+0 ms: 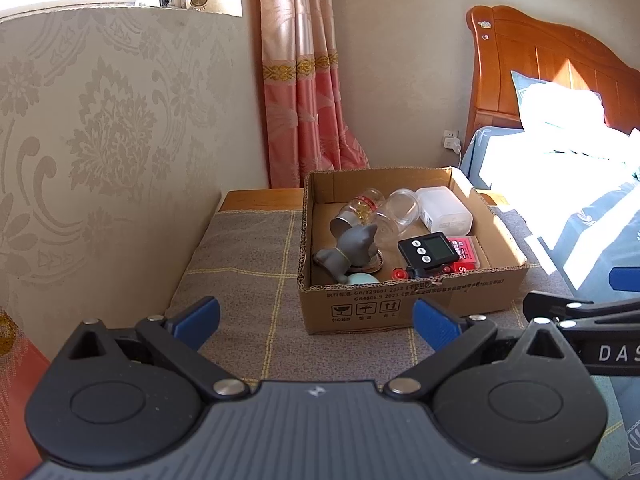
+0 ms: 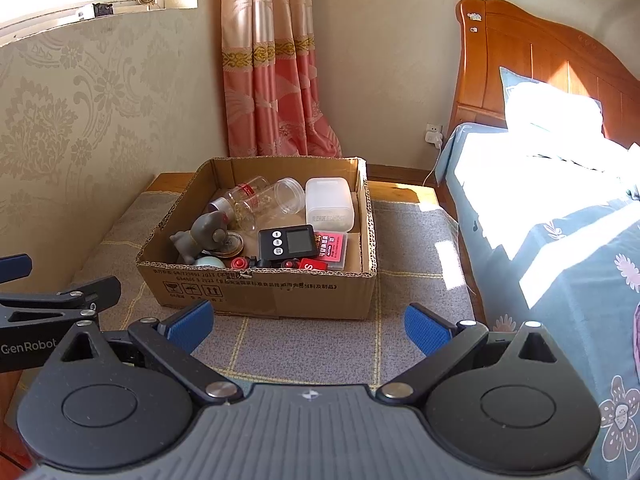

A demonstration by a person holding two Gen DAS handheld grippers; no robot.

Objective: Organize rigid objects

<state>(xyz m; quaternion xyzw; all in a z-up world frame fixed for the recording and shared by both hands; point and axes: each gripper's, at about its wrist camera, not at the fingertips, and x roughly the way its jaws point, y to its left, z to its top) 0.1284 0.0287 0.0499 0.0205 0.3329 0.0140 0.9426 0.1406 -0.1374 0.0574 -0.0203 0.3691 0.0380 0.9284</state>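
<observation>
Cardboard box (image 1: 404, 300) full of small rigid items sits in front of you on a grey checked cloth (image 1: 248, 264) that covers a low wooden table (image 1: 260, 199) set against patterned wallpaper, with a pink curtain (image 1: 300, 80) behind it and a bed with a wooden headboard (image 1: 532, 56) to the right. Inside the box you have a grey cat figurine (image 1: 348, 248) at the near left, a clear jar (image 1: 396, 210) lying on its side, a small bottle with a red label (image 1: 360, 208), a white plastic container (image 1: 444, 208) at the far right, a black digital timer (image 1: 426, 249) and a red card pack (image 1: 466, 254). Your left gripper (image 1: 316, 318) is spread wide and empty, short of the box's near wall. Your right gripper (image 2: 306, 326) is likewise apart, holding nothing. From the right wrist you see bare cloth right of the box and the floral bedspread (image 2: 592, 280); the left wrist shows more of the wallpapered wall.
</observation>
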